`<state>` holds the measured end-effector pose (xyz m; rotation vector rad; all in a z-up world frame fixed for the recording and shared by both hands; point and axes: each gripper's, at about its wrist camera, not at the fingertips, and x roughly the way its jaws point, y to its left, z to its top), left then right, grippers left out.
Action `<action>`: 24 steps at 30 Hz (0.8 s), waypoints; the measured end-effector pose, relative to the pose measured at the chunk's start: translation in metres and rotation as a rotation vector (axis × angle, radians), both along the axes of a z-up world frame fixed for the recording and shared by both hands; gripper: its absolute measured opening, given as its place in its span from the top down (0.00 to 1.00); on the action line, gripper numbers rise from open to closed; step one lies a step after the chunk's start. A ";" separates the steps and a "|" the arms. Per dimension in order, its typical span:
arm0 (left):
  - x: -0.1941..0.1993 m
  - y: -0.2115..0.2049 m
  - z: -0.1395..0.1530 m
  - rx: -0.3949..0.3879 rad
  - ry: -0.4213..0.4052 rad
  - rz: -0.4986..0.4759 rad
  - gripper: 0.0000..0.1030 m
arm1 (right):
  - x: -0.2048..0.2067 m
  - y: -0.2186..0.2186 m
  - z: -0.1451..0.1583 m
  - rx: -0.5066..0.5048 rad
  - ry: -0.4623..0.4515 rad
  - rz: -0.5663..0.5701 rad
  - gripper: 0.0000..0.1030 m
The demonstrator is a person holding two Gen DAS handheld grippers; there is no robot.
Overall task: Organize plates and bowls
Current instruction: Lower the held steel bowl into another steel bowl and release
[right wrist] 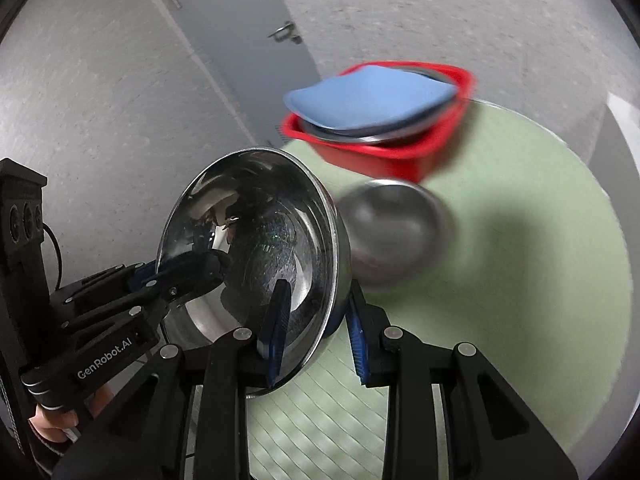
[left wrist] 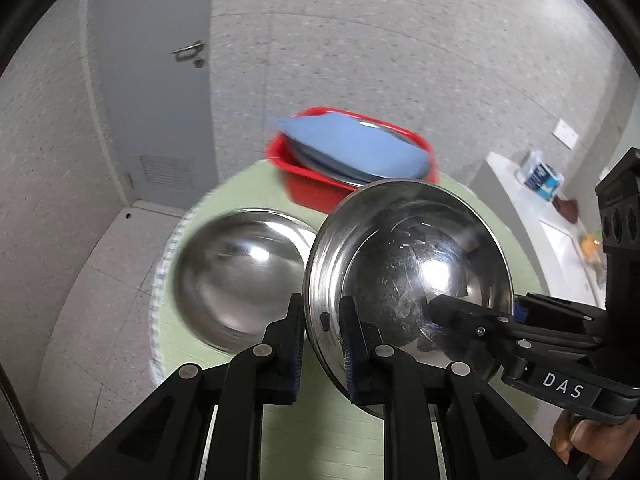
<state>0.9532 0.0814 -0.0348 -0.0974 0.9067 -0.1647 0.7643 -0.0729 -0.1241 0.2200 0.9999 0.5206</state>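
A steel bowl (left wrist: 408, 264) is held tilted above the round green table (left wrist: 320, 440). My left gripper (left wrist: 320, 336) is shut on its near rim. My right gripper (right wrist: 316, 316) is shut on the same bowl (right wrist: 256, 240) at the opposite rim, and shows in the left wrist view (left wrist: 460, 312). The left gripper shows in the right wrist view (right wrist: 192, 272). A second steel bowl (left wrist: 240, 276) rests on the table, also in the right wrist view (right wrist: 396, 232). A red bin (left wrist: 316, 184) at the table's far edge holds steel plates under a blue plate (left wrist: 352, 148).
A grey door (left wrist: 152, 100) and speckled wall stand behind the table. A white counter (left wrist: 532, 208) with a blue-white package (left wrist: 542, 176) is at the right. The table's left edge (left wrist: 160, 280) drops to tiled floor.
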 end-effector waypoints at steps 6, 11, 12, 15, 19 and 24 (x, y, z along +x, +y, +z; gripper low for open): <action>0.025 0.053 -0.013 -0.002 0.047 -0.012 0.87 | 0.028 0.056 -0.013 -0.029 0.033 -0.012 0.73; 0.051 0.084 -0.027 -0.009 0.090 -0.042 0.87 | 0.039 0.085 -0.026 -0.088 0.059 -0.033 0.73; 0.055 0.088 -0.030 -0.016 0.099 -0.050 0.86 | 0.040 0.090 -0.029 -0.103 0.062 -0.040 0.73; 0.068 0.096 -0.037 -0.025 0.123 -0.069 0.86 | 0.042 0.096 -0.029 -0.141 0.053 -0.060 0.73; 0.086 0.106 -0.041 -0.041 0.132 -0.089 0.86 | 0.040 0.107 -0.029 -0.190 0.046 -0.080 0.73; 0.094 0.110 -0.046 -0.037 0.136 -0.102 0.85 | 0.031 0.109 -0.026 -0.226 0.031 -0.103 0.73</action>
